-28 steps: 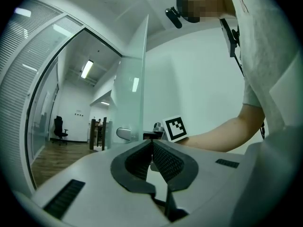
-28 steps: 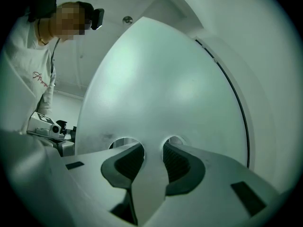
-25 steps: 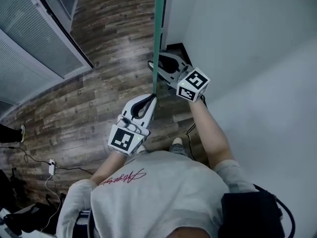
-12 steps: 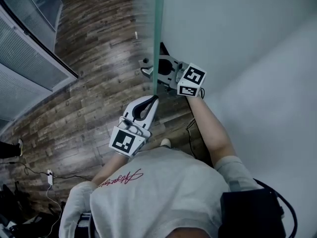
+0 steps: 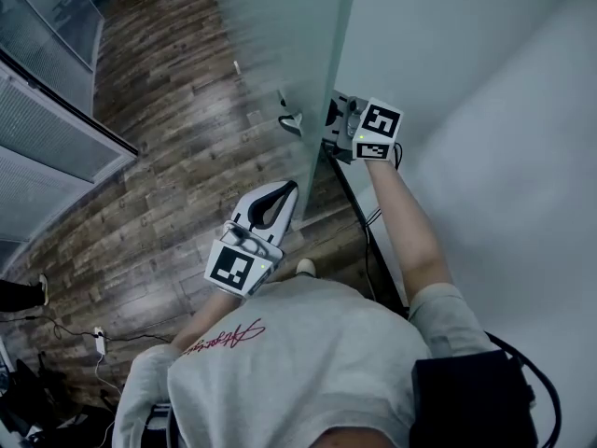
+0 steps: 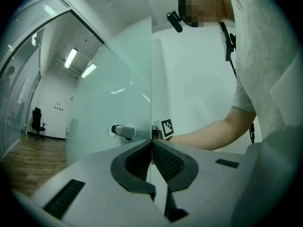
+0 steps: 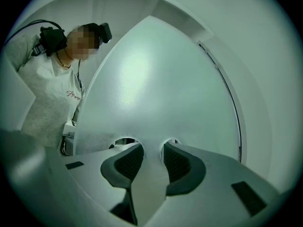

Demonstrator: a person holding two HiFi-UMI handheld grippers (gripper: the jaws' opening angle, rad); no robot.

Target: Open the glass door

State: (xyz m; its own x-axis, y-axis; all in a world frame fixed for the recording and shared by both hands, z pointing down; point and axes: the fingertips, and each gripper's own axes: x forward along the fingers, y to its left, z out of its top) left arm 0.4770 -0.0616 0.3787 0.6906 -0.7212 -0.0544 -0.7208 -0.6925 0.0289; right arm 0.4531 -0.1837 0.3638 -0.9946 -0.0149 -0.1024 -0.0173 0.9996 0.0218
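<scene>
The glass door (image 5: 280, 35) stands ajar at twelve o'clock; the right tongs (image 7: 151, 151) clasp its handle (image 7: 149, 183), and the left tongs (image 5: 289, 189) are pressed together, empty, at six o'clock of it

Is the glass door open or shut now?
Partly open: in the left gripper view the glass door's free edge meets no frame, and the person's arm reaches along its other face.

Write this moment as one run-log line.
glass door: partly open | right gripper: on door handle, jaws just eased wider | left gripper: shut, empty
</scene>
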